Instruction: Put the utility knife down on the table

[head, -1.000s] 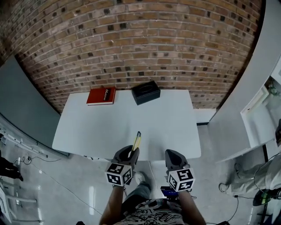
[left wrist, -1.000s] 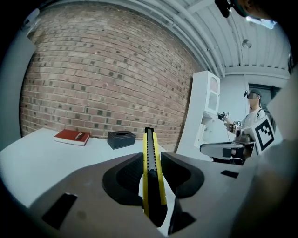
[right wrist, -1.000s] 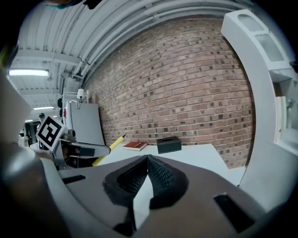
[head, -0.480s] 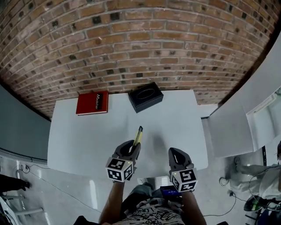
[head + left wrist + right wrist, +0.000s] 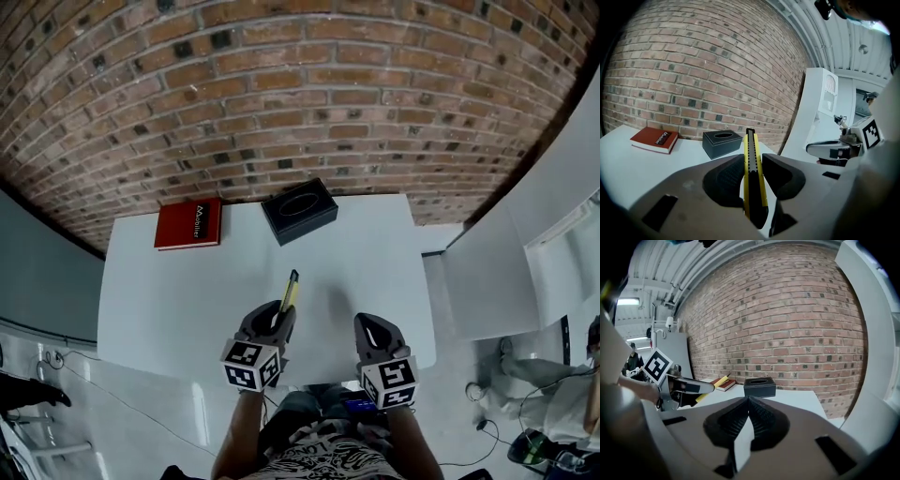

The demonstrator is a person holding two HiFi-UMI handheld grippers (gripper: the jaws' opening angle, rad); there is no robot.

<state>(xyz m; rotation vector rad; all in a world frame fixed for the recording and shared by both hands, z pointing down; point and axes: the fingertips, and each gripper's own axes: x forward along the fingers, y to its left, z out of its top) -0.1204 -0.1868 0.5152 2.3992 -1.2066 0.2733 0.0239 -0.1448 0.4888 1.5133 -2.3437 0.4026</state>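
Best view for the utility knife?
Left gripper view: the utility knife sits large and centred, clamped in the left gripper. Head view shows it small, from above; right gripper view catches only its yellow end.

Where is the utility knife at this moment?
The utility knife is clamped in the left gripper, left of centre in the head view, over the near edge of the table, pointing toward the black box.

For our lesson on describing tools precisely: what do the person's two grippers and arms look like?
Both the left gripper and right gripper are grey, rounded shells with two jaws lined with black ribbed pads. Each carries a white cube printed with black square markers. The forearms are unsleeved; the shirt has a black-and-white pattern.
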